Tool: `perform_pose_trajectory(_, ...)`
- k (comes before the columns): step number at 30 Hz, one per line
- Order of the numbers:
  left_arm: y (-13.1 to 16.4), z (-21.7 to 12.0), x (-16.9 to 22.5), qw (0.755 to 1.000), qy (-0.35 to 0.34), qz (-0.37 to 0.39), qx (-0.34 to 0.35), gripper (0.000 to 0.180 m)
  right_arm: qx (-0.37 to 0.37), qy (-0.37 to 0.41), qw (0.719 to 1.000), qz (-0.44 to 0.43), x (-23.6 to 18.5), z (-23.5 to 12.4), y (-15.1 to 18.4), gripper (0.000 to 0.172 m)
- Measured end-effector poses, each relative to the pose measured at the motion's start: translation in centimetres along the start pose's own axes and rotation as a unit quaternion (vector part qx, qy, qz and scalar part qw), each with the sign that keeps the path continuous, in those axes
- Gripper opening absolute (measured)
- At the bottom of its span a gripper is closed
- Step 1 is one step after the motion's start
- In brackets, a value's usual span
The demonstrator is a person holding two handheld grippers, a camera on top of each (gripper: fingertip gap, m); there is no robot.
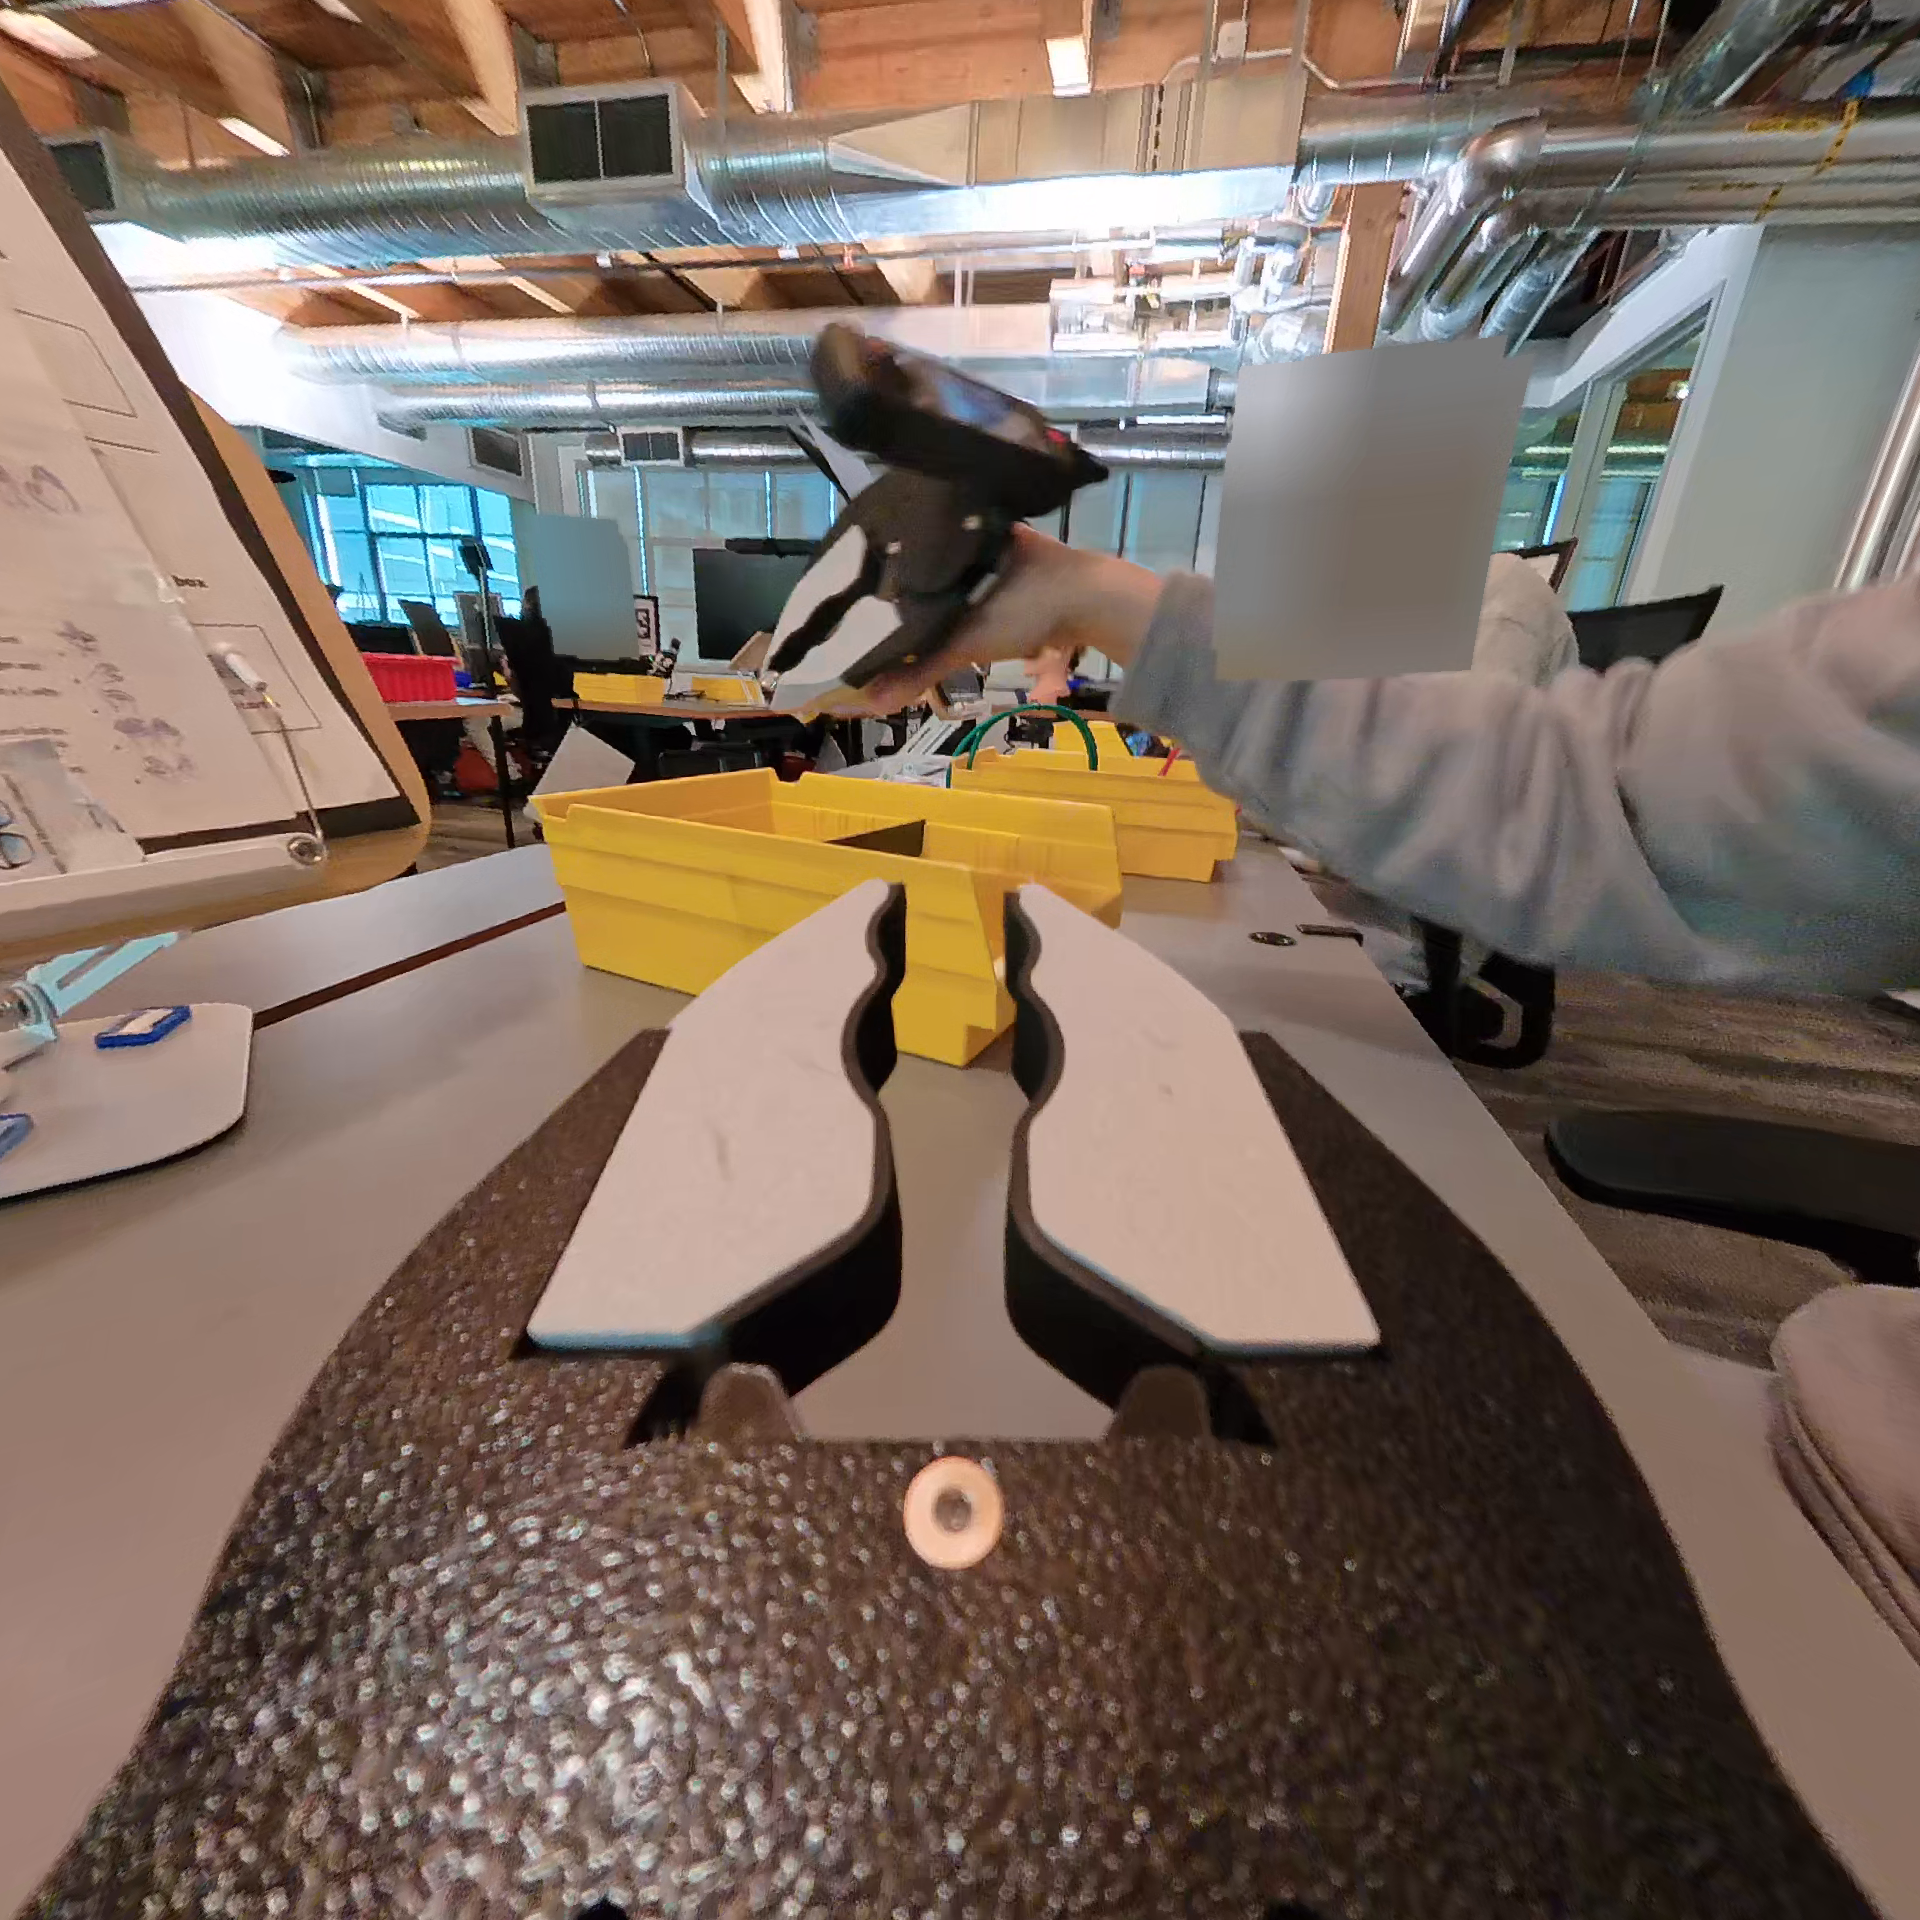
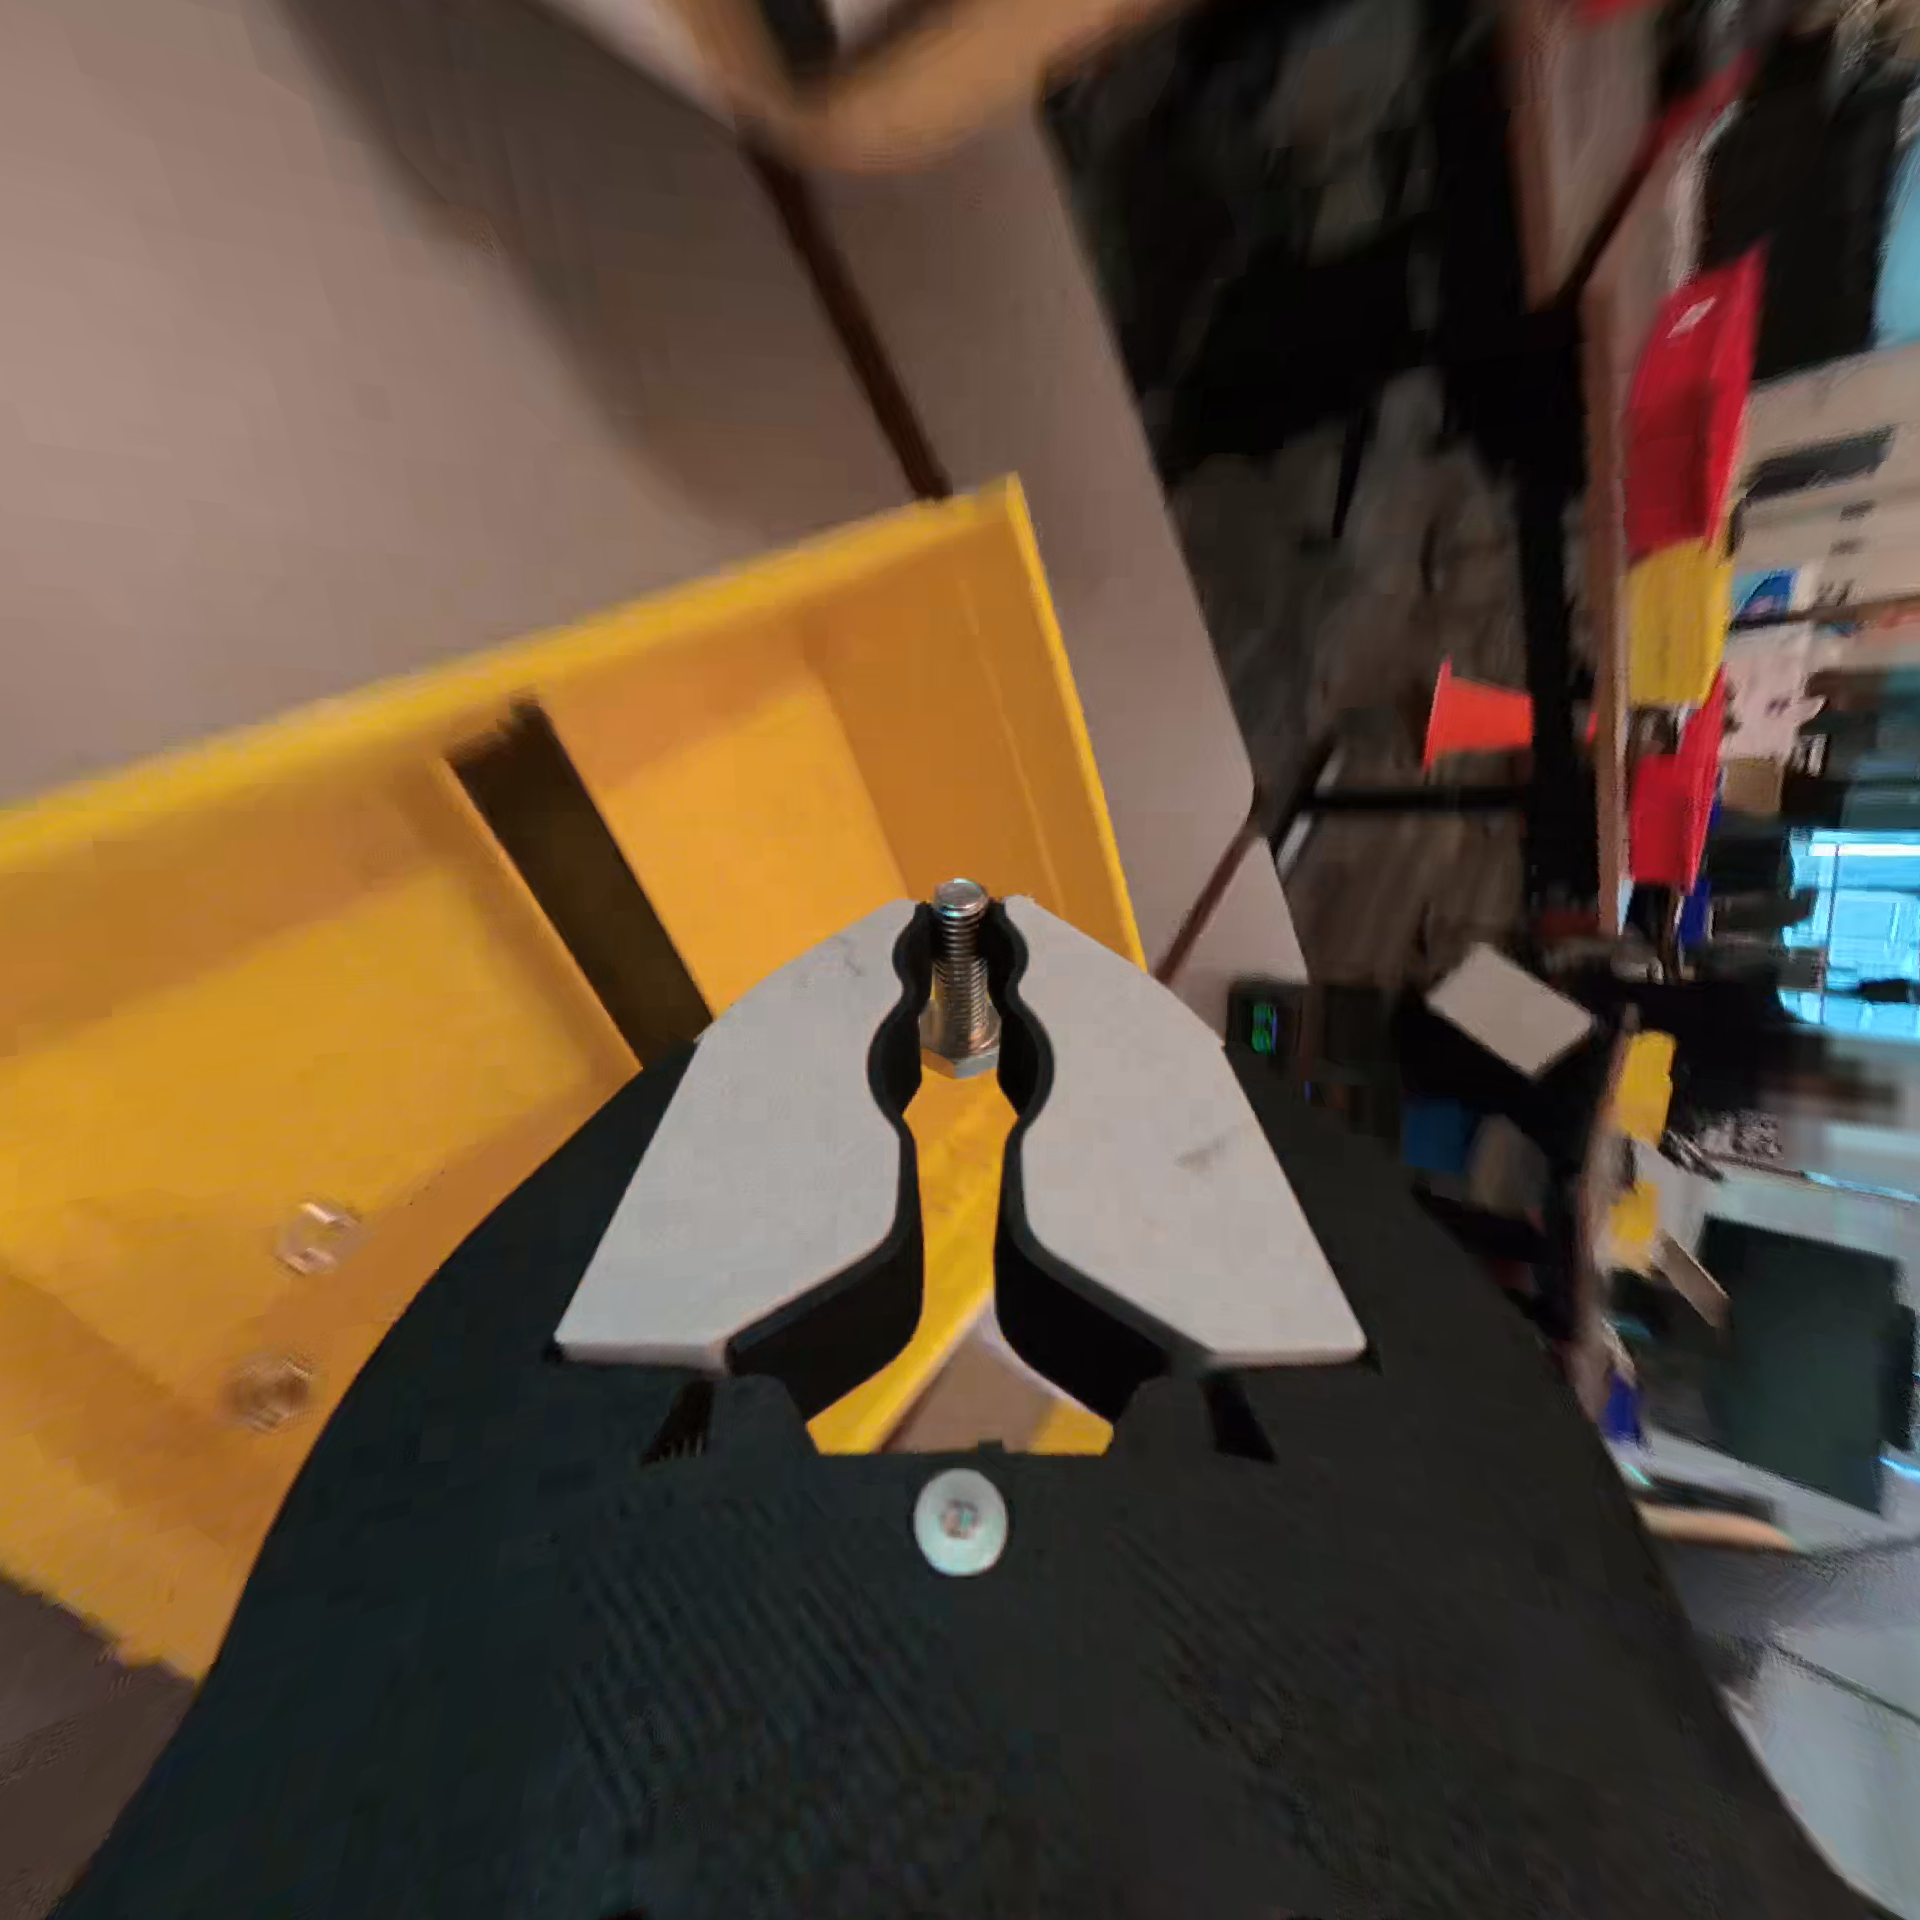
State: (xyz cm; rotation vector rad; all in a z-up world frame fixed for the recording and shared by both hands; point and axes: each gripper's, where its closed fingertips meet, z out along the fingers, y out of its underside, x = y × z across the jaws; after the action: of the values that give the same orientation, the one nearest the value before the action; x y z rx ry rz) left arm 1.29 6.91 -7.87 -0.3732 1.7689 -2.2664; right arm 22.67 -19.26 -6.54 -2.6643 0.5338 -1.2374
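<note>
The right gripper (image 2: 958,914) is clenched on a silver metal bolt (image 2: 956,977), its two grey fingers (image 2: 790,1132) pressing the shank from either side near their tips. The bolt has a threaded shank, a flat round end and a hexagonal head. Its long axis runs along the fingers: the threaded end points forward, just past the fingertips, and the hex head sits back in the wider hollow between the fingers.

Below and beyond the bolt lies a yellow plastic bin (image 2: 312,935), seen tilted, with a dark divider (image 2: 582,894) across its interior. Two small clear or silvery pieces (image 2: 312,1236) lie on the bin floor; they are too blurred to identify. The bin rests on a grey table (image 2: 416,312).

The left gripper (image 1: 954,904) is released, with a plain gap between its fingertips and nothing in it. It hovers low over the table, directed at the near corner of the yellow bin (image 1: 727,873). A second yellow bin (image 1: 1122,800) stands behind. In the left wrist view the right gripper (image 1: 790,665) is raised above the bins, held by a hand (image 1: 1049,613) in a grey sleeve. A document stand (image 1: 156,623) is at the left.
</note>
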Motion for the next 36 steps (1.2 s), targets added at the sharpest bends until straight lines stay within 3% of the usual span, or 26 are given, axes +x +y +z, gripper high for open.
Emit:
perform_pose_trajectory(4,0.5,0.1,-0.1,1.0,-0.003,0.015,-0.023,0.022,-0.14,-0.056,0.986,-0.078,0.0,5.0,5.3,0.01)
perform_pose_trajectory(8,0.9,-0.1,-0.5,0.998,-0.018,0.037,-0.045,0.023,-0.184,-0.095,0.974,-0.09,-1.6,8.2,7.0,0.01)
perform_pose_trajectory(9,1.0,0.0,-0.5,0.998,-0.021,0.038,-0.048,0.023,-0.187,-0.097,0.974,-0.078,-1.9,8.8,7.2,0.014)
perform_pose_trajectory(11,1.1,-0.1,-0.8,0.997,-0.029,0.039,-0.053,0.023,-0.187,-0.076,0.979,-0.042,-1.7,9.7,7.2,0.036)
perform_pose_trajectory(14,1.1,-0.5,-1.6,0.995,-0.059,0.052,-0.062,0.025,-0.145,-0.009,0.989,0.017,0.2,8.9,5.2,0.044)
perform_pose_trajectory(16,0.7,-0.9,-2.2,0.992,-0.081,0.068,-0.068,0.025,-0.1,0.047,0.991,0.074,1.7,6.4,2.9,0.046)
perform_pose_trajectory(18,-0.4,-1.7,-3.2,0.986,-0.124,0.079,-0.075,0.025,-0.003,0.055,0.987,0.154,1.1,3.0,-1.0,0.047)
perform_pose_trajectory(20,-2.5,-3.2,-4.5,0.975,-0.19,0.077,-0.086,0.026,0.131,-0.003,0.964,0.23,-2.1,-0.8,-5.7,0.047)
perform_pose_trajectory(24,-6.8,-10.6,-8.0,0.915,-0.373,0.065,-0.139,0.026,0.358,-0.141,0.877,0.287,-10.5,-8.2,-12.8,0.046)
perform_pose_trajectory(26,-7.8,-15.8,-9.9,0.864,-0.458,0.067,-0.196,0.026,0.403,-0.173,0.848,0.296,-13.8,-9.9,-13.9,0.045)
perform_pose_trajectory(28,-8.0,-20.6,-12.2,0.812,-0.522,0.064,-0.254,0.026,0.411,-0.164,0.841,0.312,-15.7,-9.7,-13.7,0.044)
perform_pose_trajectory(31,-6.3,-25.5,-16.1,0.76,-0.562,-0.012,-0.327,0.033,0.391,-0.153,0.851,0.316,-17.3,-7.9,-13.4,0.056)
perform_pose_trajectory(33,-4.3,-26.5,-18.0,0.753,-0.547,-0.099,-0.351,0.033,0.414,-0.134,0.846,0.309,-16.9,-8.0,-14.0,0.06)
perform_pose_trajectory(36,-1.7,-27.9,-20.1,0.736,-0.541,-0.164,-0.372,0.028,0.505,-0.088,0.812,0.278,-16.4,-11.4,-15.7,0.049)
